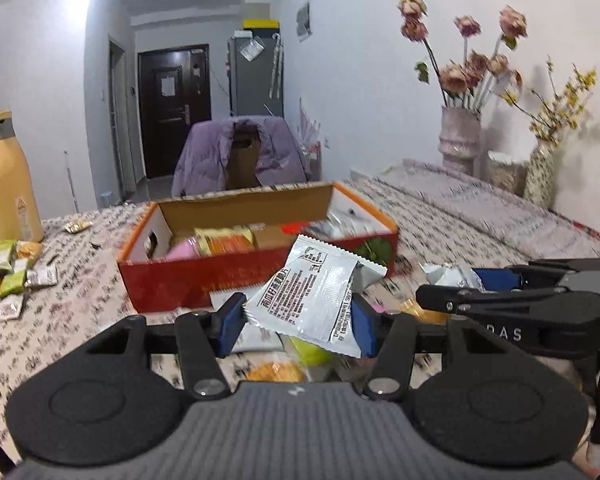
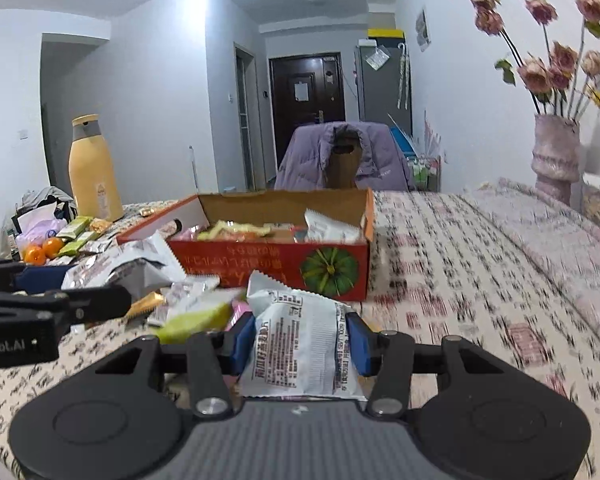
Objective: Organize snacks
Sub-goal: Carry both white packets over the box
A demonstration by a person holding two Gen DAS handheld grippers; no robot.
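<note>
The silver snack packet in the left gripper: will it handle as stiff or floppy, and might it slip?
The silver packet, clamped in the left gripper, probably flexes: it sits tilted, its free top corner creased. It looks puffy and light, so likely no sag. The glossy film could slide if the pads loosen.

Two held packets (image 1: 312, 296) (image 2: 300, 344), one box (image 1: 228, 280) (red), one bottle (image 1: 6, 184).

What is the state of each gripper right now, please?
Left gripper: closed on a silver-white foil snack packet.
Right gripper: closed on a white foil snack packet with black print.
</note>
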